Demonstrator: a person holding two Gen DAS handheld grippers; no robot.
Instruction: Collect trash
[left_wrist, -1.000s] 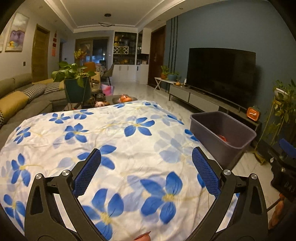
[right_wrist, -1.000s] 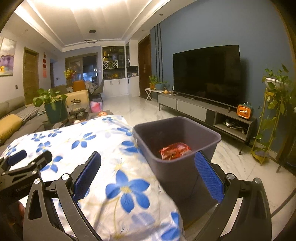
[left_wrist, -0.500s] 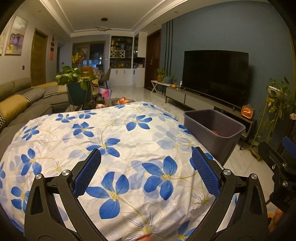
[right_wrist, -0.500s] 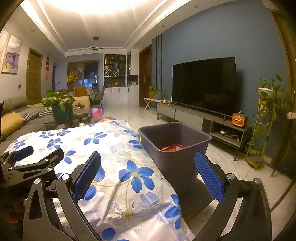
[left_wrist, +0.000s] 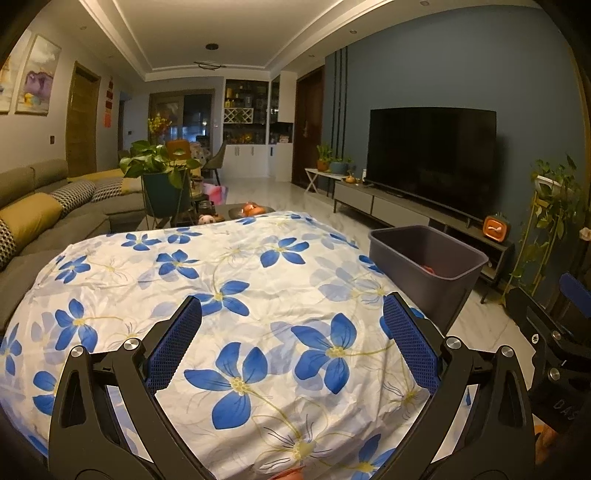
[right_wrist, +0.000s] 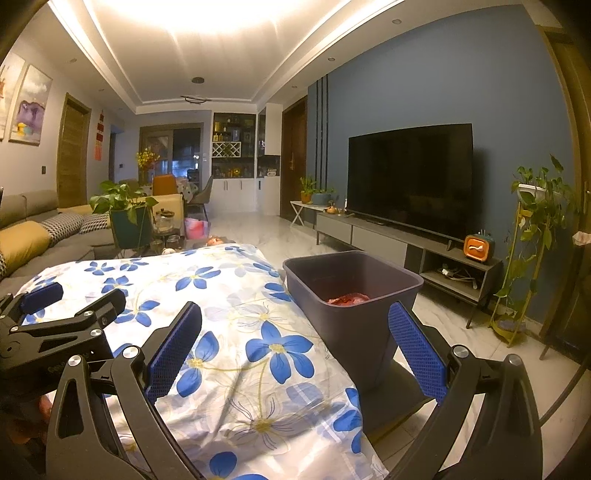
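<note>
Left gripper (left_wrist: 291, 338), right gripper (right_wrist: 295, 339): textured blue pads, spread wide, empty; crumpled red trash (right_wrist: 347, 298) inside rectangular grey plastic bin (right_wrist: 354, 332) beside wrinkled blue-flowered cloth (right_wrist: 221, 295); no legible writing.

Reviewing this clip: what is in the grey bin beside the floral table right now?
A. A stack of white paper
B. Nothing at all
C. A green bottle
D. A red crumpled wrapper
D: in the right wrist view a red crumpled wrapper lies at the bottom of the bin, and both tongs, left and right, are open and hold nothing.
</note>
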